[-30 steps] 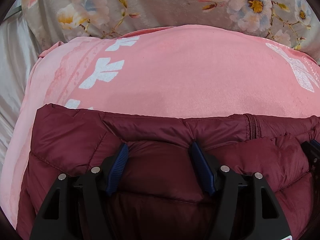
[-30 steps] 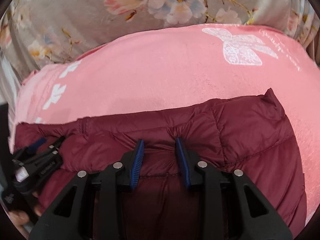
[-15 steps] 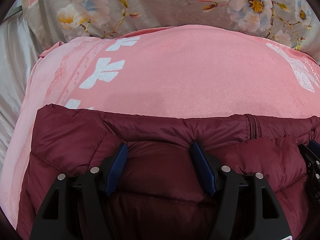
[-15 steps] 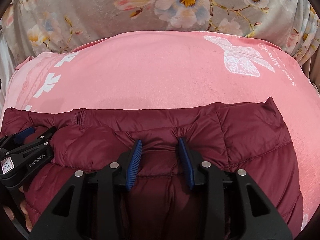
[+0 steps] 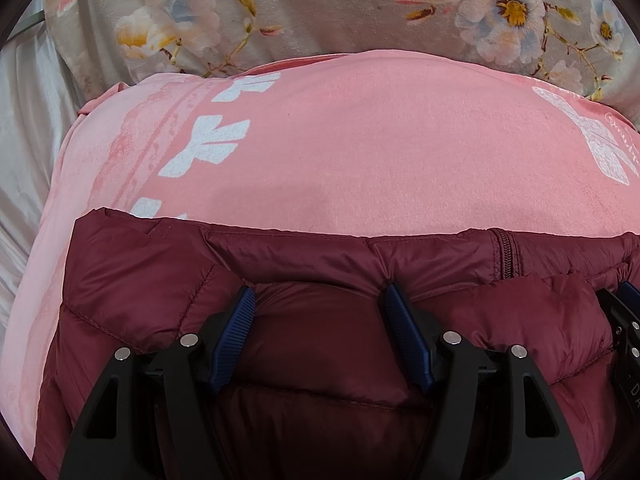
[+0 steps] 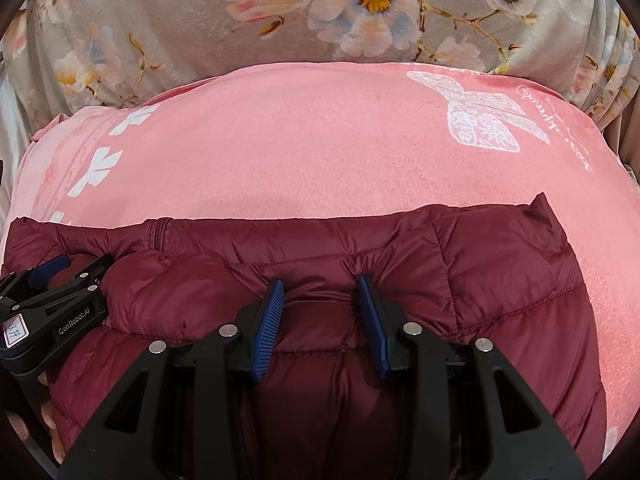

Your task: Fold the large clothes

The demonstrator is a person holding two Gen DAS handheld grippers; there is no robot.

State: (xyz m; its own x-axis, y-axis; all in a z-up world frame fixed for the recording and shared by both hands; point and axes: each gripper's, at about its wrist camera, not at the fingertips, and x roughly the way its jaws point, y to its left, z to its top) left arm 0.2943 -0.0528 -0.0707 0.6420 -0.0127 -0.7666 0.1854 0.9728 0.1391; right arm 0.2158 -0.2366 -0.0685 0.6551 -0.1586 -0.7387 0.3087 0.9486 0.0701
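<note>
Where the one maroon puffer jacket (image 5: 132,280) lies folded on the pink blanket (image 5: 360,152), its far hem runs just beyond both pairs of fingers. Left gripper (image 5: 320,308): fingers set wide, clenched on a broad padded fold. Right gripper (image 6: 320,294): fingers narrower, pinching a puckered fold. One floral blanket (image 6: 180,28) lies beyond.

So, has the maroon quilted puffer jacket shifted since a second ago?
No: the jacket still crosses the pink fleece blanket's white leaf print at the same spot.
</note>
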